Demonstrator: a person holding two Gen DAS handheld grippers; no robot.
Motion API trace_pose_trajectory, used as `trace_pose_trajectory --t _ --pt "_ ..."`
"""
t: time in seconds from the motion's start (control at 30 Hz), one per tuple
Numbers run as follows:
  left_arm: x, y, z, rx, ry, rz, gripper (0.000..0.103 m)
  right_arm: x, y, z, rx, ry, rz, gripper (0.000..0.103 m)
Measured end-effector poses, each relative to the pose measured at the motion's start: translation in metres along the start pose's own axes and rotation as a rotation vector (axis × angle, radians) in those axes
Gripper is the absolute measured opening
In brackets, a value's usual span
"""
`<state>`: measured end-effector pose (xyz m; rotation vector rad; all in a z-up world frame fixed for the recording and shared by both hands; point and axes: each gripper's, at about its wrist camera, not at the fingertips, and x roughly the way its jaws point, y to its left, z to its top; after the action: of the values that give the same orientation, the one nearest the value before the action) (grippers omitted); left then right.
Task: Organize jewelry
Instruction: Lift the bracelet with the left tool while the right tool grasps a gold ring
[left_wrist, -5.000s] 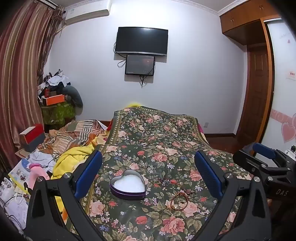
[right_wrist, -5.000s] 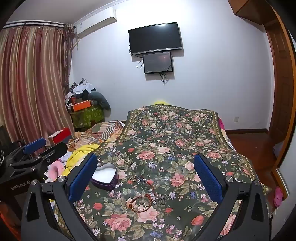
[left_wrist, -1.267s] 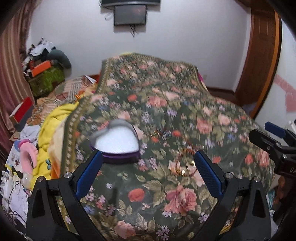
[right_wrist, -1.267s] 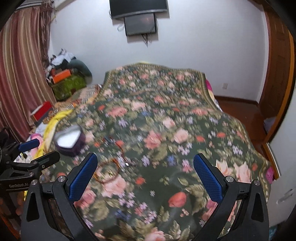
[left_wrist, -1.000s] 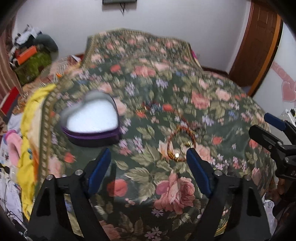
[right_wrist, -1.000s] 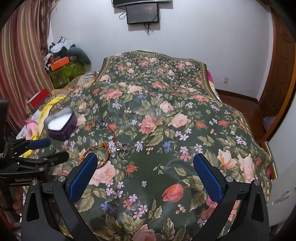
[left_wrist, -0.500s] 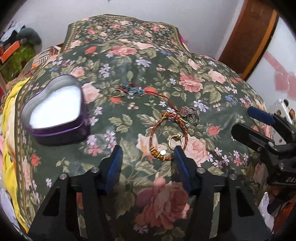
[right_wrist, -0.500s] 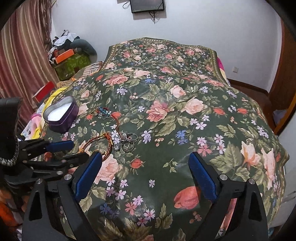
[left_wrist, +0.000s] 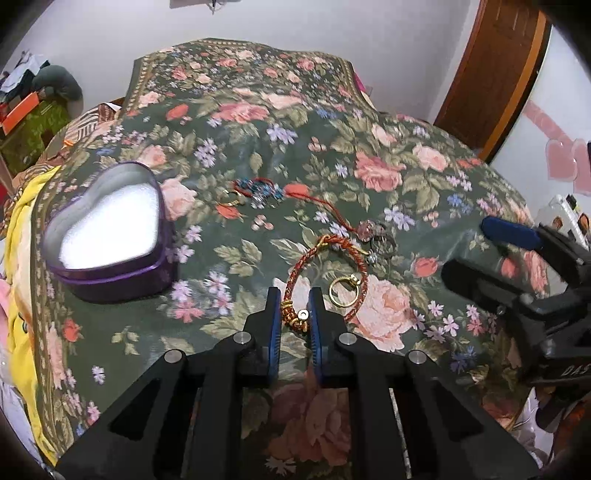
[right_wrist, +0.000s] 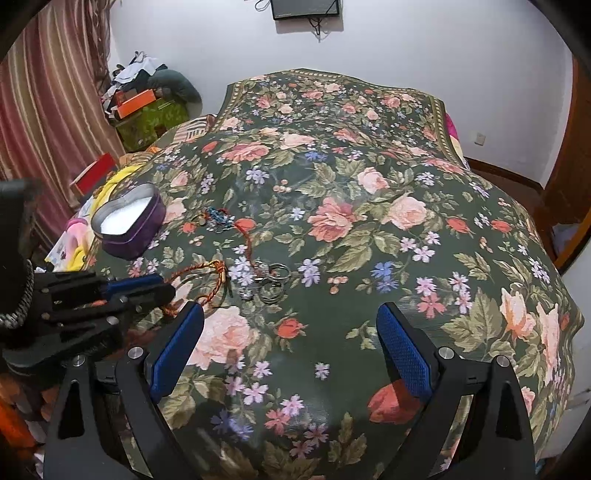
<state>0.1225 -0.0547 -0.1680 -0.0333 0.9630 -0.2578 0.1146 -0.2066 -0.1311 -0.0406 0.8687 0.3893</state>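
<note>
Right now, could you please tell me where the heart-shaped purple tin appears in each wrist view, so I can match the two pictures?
Left wrist view: the heart-shaped purple tin sits at the left, beyond and left of the left gripper.
Right wrist view: the tin is at the upper left, beyond the left gripper.
Shared landmark: the red braided bracelet, lying on the floral bedspread right of the tin in both views.

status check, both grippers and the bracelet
Left gripper narrowed around the red braided bracelet's beaded end, bracelet lying on the bedspread. Right gripper open, empty. Gold ring lies inside the loop; heart tin left.
</note>
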Motion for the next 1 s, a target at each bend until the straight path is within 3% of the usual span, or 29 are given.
trace_pose_trajectory --t 0.2,0.3,0.4,0.57,0.77,0.83,0.97,1.0 --pt "-0.036 0.011 0.007 -0.006 -0.109 0.030 0.013 0.007 0.020 0.003 -0.045 0.009 0.029 0.093" --pt "-0.050 0.023 0.009 -0.025 -0.148 0.049 0.013 0.017 0.030 0.004 -0.066 0.040 0.057 0.082" --pt "-0.057 0.032 0.008 -0.051 -0.164 0.053 0.013 0.033 0.038 0.002 -0.069 0.092 0.090 0.068" --pt "-0.060 0.045 -0.001 -0.080 -0.169 0.051 0.013 0.054 0.043 0.001 -0.062 0.151 0.104 0.057" --pt "-0.058 0.054 -0.004 -0.102 -0.167 0.046 0.013 0.057 0.054 -0.003 -0.114 0.130 0.072 0.055" --pt "-0.058 0.054 -0.004 -0.107 -0.169 0.044 0.013 0.057 0.053 -0.003 -0.118 0.125 0.066 0.048" --pt "-0.061 0.051 -0.004 -0.103 -0.175 0.041 0.013 0.056 0.050 -0.002 -0.104 0.120 0.060 0.024" --pt "-0.063 0.049 -0.004 -0.100 -0.178 0.042 0.013 0.056 0.049 -0.001 -0.099 0.121 0.061 0.024"
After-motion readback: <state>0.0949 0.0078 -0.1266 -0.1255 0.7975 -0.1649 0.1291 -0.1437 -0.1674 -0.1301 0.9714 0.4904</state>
